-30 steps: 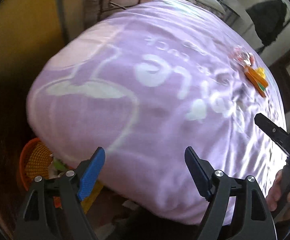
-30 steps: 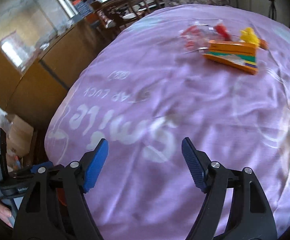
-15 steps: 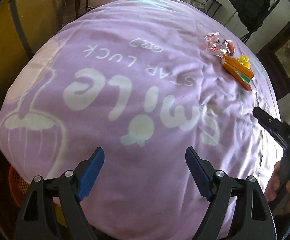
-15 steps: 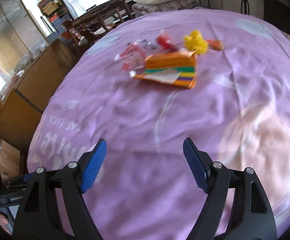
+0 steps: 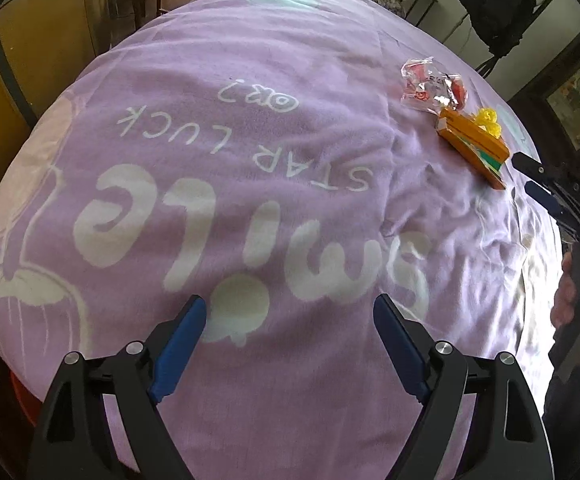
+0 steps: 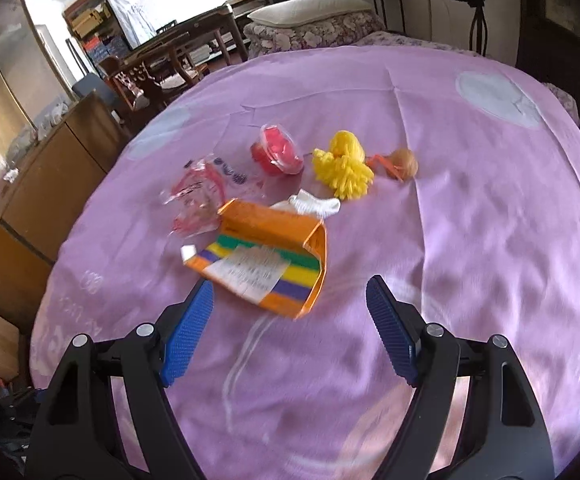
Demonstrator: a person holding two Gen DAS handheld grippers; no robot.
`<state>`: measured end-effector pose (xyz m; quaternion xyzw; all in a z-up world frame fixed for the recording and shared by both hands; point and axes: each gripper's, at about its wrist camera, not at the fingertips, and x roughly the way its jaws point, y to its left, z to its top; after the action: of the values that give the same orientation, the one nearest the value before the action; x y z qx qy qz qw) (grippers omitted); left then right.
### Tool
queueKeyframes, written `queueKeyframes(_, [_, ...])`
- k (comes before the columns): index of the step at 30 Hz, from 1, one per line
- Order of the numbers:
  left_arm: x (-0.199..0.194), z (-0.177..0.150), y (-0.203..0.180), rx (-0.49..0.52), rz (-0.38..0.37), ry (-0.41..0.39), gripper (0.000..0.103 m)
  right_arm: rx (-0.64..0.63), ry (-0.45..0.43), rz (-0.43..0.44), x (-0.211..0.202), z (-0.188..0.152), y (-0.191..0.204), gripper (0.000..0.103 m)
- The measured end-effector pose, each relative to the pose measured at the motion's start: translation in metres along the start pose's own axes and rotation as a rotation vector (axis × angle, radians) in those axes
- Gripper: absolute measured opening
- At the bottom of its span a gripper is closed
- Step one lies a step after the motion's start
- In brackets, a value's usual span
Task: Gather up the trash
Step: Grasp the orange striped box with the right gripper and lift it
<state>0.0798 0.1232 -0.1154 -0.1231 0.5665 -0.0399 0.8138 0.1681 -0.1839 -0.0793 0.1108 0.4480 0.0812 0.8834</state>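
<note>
Purple blanket [image 6: 469, 240] on bed: orange carton [image 6: 266, 256] mid-frame, just ahead of right claw [image 6: 290, 312], released, empty. Judged light, crushable; pinch across raised flap. Left claw [image 5: 290, 320] also released, well apart.

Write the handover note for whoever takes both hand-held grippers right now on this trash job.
Left hand-held gripper: open, empty, over the purple blanket, far from the trash.
Right hand-held gripper: open, empty, just short of the orange carton.
Trash, all lying on the blanket: carton, clear wrapper, red cup, yellow pompom, white scrap, small brown ball.
Done: nothing picked up.
Left: everything; the carton is nearest.
</note>
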Motion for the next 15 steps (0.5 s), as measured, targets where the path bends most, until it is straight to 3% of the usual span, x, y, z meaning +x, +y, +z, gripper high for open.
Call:
queueKeyframes(5, [0.005,0.010,-0.006,0.016,0.012,-0.001,0.084,-0.041,0.022,-0.047,0.024,0.014,-0.001,0.076])
queueKeyframes(11, [0.006,0.022,-0.015,0.030,0.012,-0.015,0.084,-0.064,0.049,-0.035,0.045,0.028,0.000,0.075])
queueKeyframes(12, [0.006,0.023,-0.017,0.030,0.010,-0.017,0.084,-0.071,0.056,-0.029,0.047,0.029,0.001,0.071])
queueKeyframes(14, [0.005,0.024,-0.018,0.032,0.010,-0.020,0.084,-0.081,0.075,-0.019,0.049,0.028,0.004,0.044])
queueKeyframes(15, [0.004,0.023,-0.018,0.032,0.010,-0.020,0.084,-0.072,0.086,-0.017,0.049,0.027,0.003,0.039])
